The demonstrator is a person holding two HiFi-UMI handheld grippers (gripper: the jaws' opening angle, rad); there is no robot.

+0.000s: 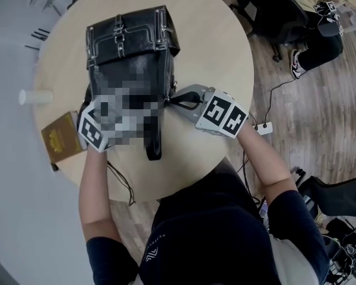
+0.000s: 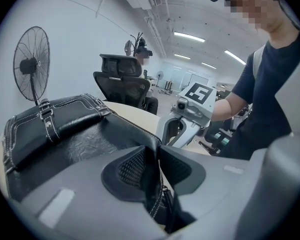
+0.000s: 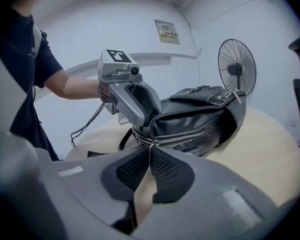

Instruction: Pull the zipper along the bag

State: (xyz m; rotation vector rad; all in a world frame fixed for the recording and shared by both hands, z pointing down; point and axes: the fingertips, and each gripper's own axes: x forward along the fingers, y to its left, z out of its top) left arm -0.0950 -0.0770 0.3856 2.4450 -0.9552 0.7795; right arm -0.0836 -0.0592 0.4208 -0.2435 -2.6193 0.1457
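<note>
Head view hides it — fingers of right gripper (image 3: 149,153) pinch zipper pull (image 3: 152,143), seemingly; left gripper (image 2: 158,150) clamps bag (image 2: 85,143).

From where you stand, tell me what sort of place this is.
Likely an open office or lab workspace: a black office chair beyond the round wooden table, long ceiling strip lights, and a pedestal fan.

The bag (image 1: 130,40) is black leather, glossy and faintly creased, with pale stitching and shiny metal buckles (image 3: 226,99). Its zipper (image 3: 182,136) has bright metal teeth. The table (image 1: 213,46) is pale, smooth, matt wood. The left gripper (image 2: 157,151) and right gripper (image 3: 150,151) are matt grey plastic, and their pads (image 3: 165,171) are black and finely dimpled. The floor (image 1: 308,117) on the right is wood plank.
</note>
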